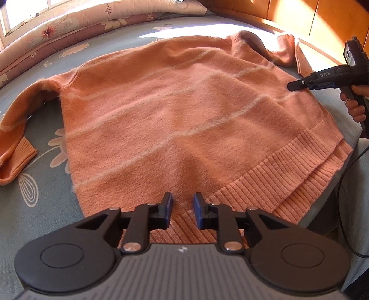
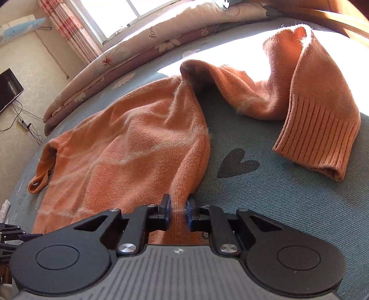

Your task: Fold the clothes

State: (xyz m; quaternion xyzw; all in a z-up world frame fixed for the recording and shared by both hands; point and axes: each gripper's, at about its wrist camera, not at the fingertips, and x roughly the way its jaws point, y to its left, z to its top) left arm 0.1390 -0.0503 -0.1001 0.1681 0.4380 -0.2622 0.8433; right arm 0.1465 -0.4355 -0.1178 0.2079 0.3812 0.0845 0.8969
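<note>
An orange knit sweater (image 1: 175, 115) with thin pale stripes lies spread flat on the bed. Its ribbed hem (image 1: 265, 184) faces me in the left wrist view. My left gripper (image 1: 183, 207) hovers open just above the hem, nothing between its fingers. My right gripper (image 2: 178, 208) is shut on a raised fold of the sweater's side edge (image 2: 184, 180); the left wrist view shows this right gripper (image 1: 294, 85) at the sweater's right side, held by a hand (image 1: 356, 108). One sleeve (image 2: 306, 110) lies bent on the sheet to the right, the other sleeve (image 1: 13, 143) to the left.
The bed has a grey-blue flowered sheet (image 1: 39, 193). A folded floral quilt (image 1: 69, 30) lies along its far side under a window (image 2: 110, 13). Wooden furniture (image 1: 311, 20) stands at the right. A cable (image 1: 343, 207) trails from the right gripper.
</note>
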